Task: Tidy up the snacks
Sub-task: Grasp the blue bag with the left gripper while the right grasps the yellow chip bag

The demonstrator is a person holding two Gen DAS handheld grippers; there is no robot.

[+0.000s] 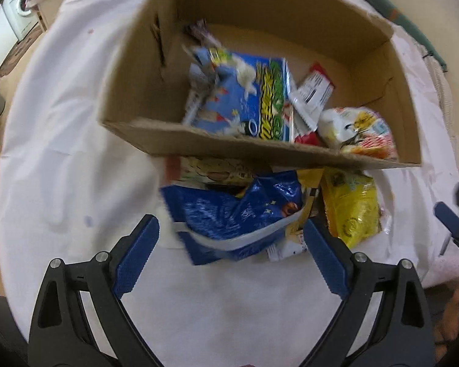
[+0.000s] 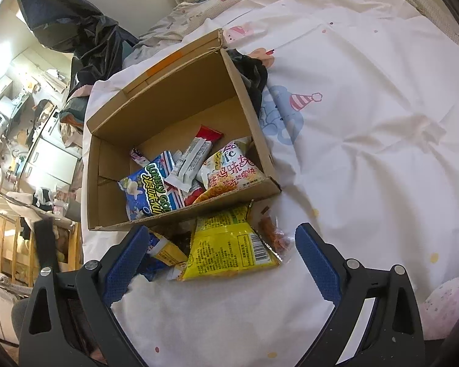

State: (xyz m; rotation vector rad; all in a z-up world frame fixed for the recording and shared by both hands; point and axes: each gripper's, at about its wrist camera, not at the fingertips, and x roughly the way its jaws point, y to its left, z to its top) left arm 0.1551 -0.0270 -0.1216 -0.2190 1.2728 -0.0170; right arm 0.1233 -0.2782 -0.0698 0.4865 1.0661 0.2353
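While the left gripper (image 1: 231, 244) is spread wide and empty, the blue bag (image 1: 238, 214) is seen at twelve o'clock between its jaws, below the box (image 1: 217, 146).

From the right gripper (image 2: 218, 250), equally wide and empty, the yellow packet (image 2: 229, 241) lies at twelve o'clock, its long axis toward the box.

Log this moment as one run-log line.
left tongs: open, over blue bag | right tongs: open, over yellow packet | cardboard box: partly filled | both packets outside box
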